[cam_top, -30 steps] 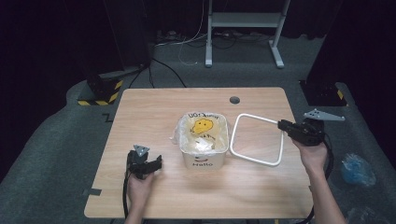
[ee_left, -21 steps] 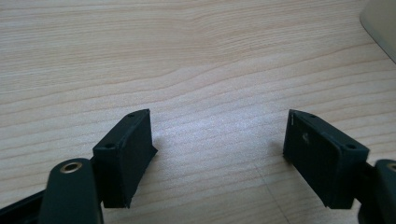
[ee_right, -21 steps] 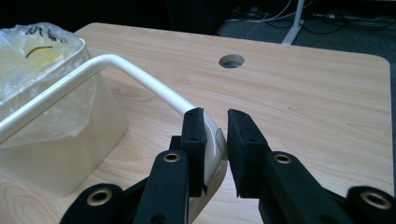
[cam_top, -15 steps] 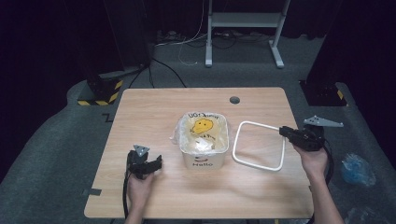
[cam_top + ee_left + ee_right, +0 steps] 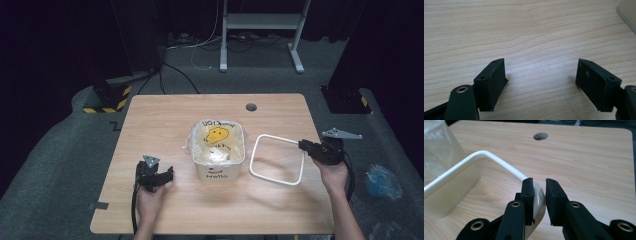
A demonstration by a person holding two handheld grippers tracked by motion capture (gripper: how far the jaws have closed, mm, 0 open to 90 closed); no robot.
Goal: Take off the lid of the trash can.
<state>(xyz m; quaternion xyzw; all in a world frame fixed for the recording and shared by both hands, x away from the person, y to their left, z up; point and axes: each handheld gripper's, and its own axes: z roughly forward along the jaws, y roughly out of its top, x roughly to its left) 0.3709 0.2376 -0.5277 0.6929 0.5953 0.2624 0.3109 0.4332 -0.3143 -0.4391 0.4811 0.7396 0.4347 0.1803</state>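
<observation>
A white bin [image 5: 218, 170] lined with a clear bag that bears a yellow smiley stands at the table's middle; the word "Hello" is on its front. To its right a white square ring [image 5: 255, 155] lies on the table. My right gripper [image 5: 304, 145] is shut on the ring's far right corner. In the right gripper view the ring [image 5: 499, 161] runs from between the jaws of the right gripper [image 5: 539, 183] toward the bin [image 5: 446, 182]. My left gripper [image 5: 169, 174] rests on the table left of the bin, open, and the left gripper [image 5: 540, 75] has bare wood between its fingers.
The wooden table [image 5: 160, 125] has a round cable hole [image 5: 251, 107] near its far edge. A metal stand [image 5: 260, 30] and cables are on the floor behind. A blue bag [image 5: 382, 181] lies on the floor to the right.
The right gripper has drawn back toward the table's right edge and lowered the ring, which was tilted up and now lies flat. The left gripper has stayed put.
</observation>
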